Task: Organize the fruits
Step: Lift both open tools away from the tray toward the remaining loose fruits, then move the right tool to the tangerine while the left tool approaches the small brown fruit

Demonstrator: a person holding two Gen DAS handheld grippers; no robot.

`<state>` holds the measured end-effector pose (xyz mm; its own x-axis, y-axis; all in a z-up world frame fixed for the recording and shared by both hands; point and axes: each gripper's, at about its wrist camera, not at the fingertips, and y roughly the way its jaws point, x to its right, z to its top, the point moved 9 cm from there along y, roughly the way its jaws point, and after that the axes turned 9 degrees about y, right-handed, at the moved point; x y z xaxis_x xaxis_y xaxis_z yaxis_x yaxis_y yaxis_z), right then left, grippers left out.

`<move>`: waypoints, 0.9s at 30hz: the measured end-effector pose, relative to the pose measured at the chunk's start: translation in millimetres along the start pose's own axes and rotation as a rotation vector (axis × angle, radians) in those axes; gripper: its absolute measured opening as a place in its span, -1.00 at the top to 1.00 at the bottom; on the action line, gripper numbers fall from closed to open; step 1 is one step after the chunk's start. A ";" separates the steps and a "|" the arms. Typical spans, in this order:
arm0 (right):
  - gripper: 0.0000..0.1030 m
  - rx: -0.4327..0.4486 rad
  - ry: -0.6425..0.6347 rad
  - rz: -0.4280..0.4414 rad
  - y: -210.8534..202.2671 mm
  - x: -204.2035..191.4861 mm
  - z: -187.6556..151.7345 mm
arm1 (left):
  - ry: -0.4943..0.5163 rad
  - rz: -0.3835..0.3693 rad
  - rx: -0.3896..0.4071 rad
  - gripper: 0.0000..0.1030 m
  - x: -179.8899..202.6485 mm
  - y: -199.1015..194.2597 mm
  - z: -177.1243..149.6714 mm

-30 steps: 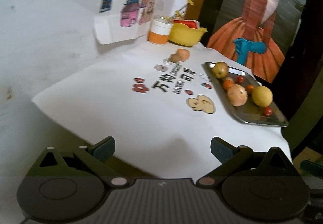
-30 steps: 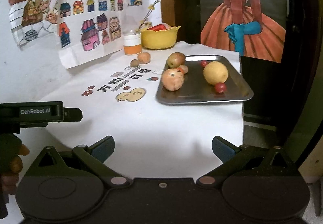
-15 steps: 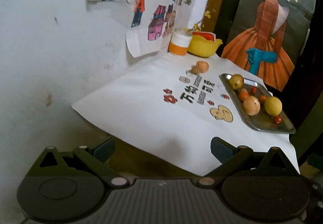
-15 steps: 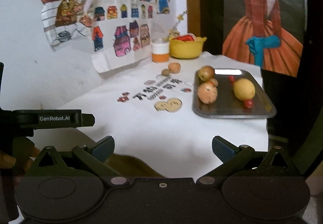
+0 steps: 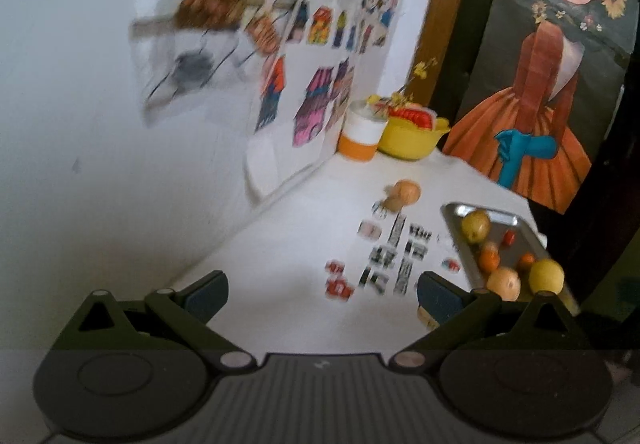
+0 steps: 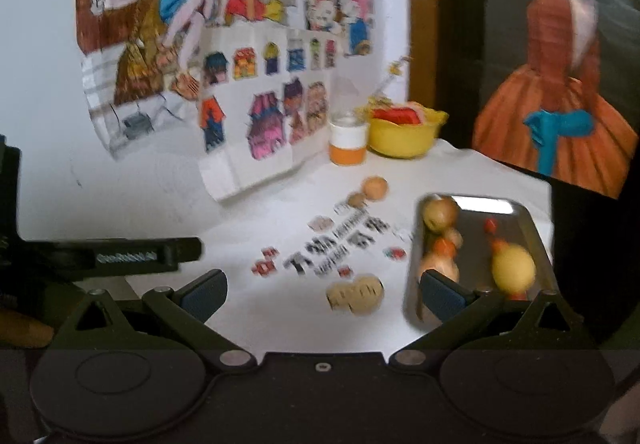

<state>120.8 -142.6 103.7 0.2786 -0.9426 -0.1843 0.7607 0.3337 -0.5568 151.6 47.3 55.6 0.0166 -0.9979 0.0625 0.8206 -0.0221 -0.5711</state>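
Two grippers over white table (image 6: 280, 308), both frames motion-blurred. Left gripper (image 5: 322, 294): jaws spread wide, nothing between them. Right gripper (image 6: 322, 294): same, wide apart, empty. Metal tray (image 6: 516, 220) at right side of table holds yellow fruit (image 6: 514, 271), a brownish fruit (image 6: 440, 213) at its far corner, plus small orange and red ones. Two small round fruits (image 6: 370, 192) sit off the tray, touching, near yellow bowl (image 6: 404, 136) and orange-white cup (image 6: 347, 142)
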 end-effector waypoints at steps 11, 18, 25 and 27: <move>-0.99 -0.010 -0.078 0.047 58.3 15.8 126.2 | 0.072 -0.113 -0.003 -0.99 17.4 58.0 66.5; -0.99 -0.075 -0.044 0.051 110.4 40.7 147.1 | 0.073 -0.112 -0.030 -0.99 16.2 113.1 82.3; -0.99 -0.123 -0.017 0.038 171.5 77.4 142.9 | 0.095 -0.102 -0.016 -0.99 21.8 162.1 82.7; -0.99 -0.134 0.005 0.042 190.0 86.5 139.8 | 0.120 -0.100 -0.014 -0.99 25.2 177.2 81.2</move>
<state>371.4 -158.6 95.2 0.3055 -0.9279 -0.2137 0.6630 0.3684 -0.6517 343.8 23.1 22.4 -0.1334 -0.9908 0.0217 0.8065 -0.1213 -0.5787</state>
